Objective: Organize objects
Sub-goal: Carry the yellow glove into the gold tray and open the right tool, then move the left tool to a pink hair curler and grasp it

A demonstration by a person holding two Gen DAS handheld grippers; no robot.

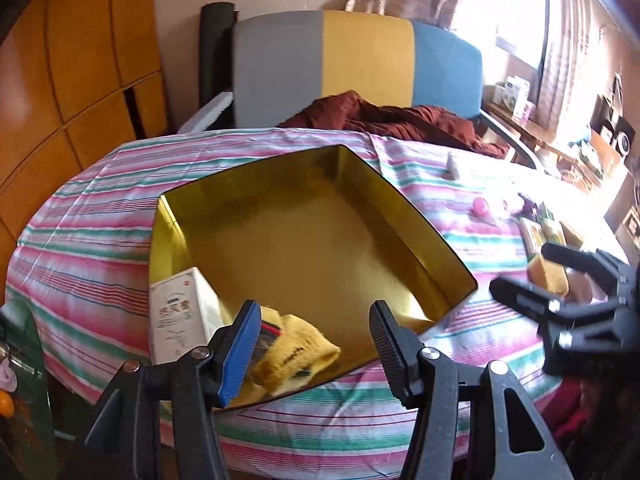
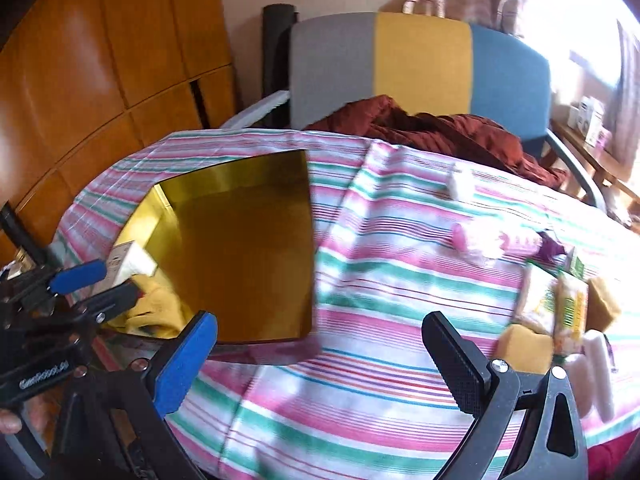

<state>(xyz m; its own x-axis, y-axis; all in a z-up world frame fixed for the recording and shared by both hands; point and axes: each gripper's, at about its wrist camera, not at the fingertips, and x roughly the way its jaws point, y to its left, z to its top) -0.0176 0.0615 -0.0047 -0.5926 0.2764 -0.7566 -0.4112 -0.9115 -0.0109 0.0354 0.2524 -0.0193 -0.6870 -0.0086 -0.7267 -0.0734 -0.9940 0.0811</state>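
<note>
Broadly, the striped cloth (image 2: 360, 300) fills the centre, with bare room at lower middle. The gold box (image 1: 304, 240) sits centre-left, holding a white carton (image 1: 176, 316) and yellow sock (image 1: 296, 352) at its near corner. Only the right view shows the packets (image 2: 560, 308) clearly. Left gripper (image 1: 312, 344) and right gripper (image 2: 320, 364) both stand spread, empty.

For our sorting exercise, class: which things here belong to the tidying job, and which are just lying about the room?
Part of the job:
- gold box
- white carton and yellow sock, both in the box
- snack packets and pink item, on the striped cloth
- both hand-held grippers, left and right, open

Just lying about:
- chair
- maroon garment
- wooden cabinets
</note>
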